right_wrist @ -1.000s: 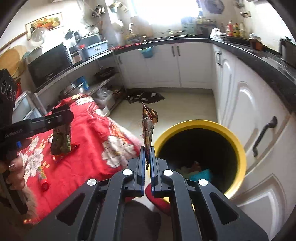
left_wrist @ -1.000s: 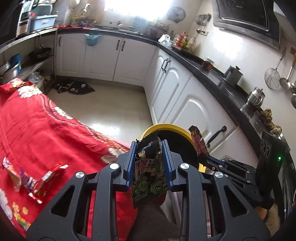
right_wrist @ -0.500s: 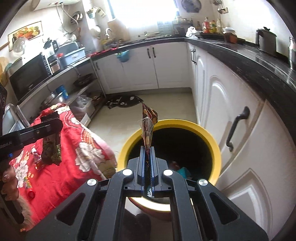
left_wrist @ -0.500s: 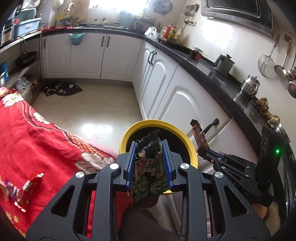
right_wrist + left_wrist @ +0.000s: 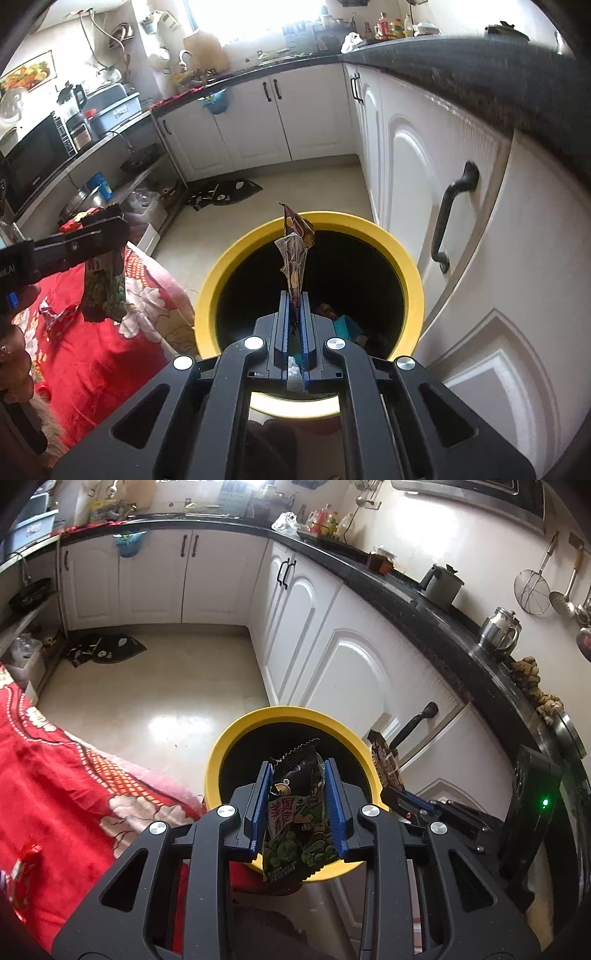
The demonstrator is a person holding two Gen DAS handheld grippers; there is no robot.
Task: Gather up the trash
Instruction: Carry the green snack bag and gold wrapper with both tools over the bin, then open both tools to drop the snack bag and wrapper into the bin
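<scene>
A round bin with a yellow rim and black inside [image 5: 295,716] stands on the pale tiled floor [image 5: 147,709], pressed close between a red flowered cloth [image 5: 55,782] on its left and the white cabinet doors [image 5: 354,679] on its right, whose black curved handle [image 5: 452,218] juts out just beside the rim. The left gripper [image 5: 298,794] has its blue pads closed against both sides of a green and black printed snack packet [image 5: 299,819], which hangs upright over the near part of the bin mouth. The right gripper [image 5: 293,325] has its jaws pinched nearly together on a thin crumpled brown foil wrapper [image 5: 295,254] that sticks up above the fingers, over the bin opening; the same wrapper [image 5: 386,760] shows in the left view at the bin's right rim, close to the cabinet handle. Some rubbish, a teal scrap [image 5: 347,326] among it, already lies in the bin's bottom. More small red wrappers [image 5: 55,317] lie on the cloth. The dark stone counter [image 5: 443,627] overhangs the cabinets, carrying a steel kettle [image 5: 500,629]. Beyond the bin the floor is open as far as a dark mat [image 5: 107,650] by the far cabinets.
</scene>
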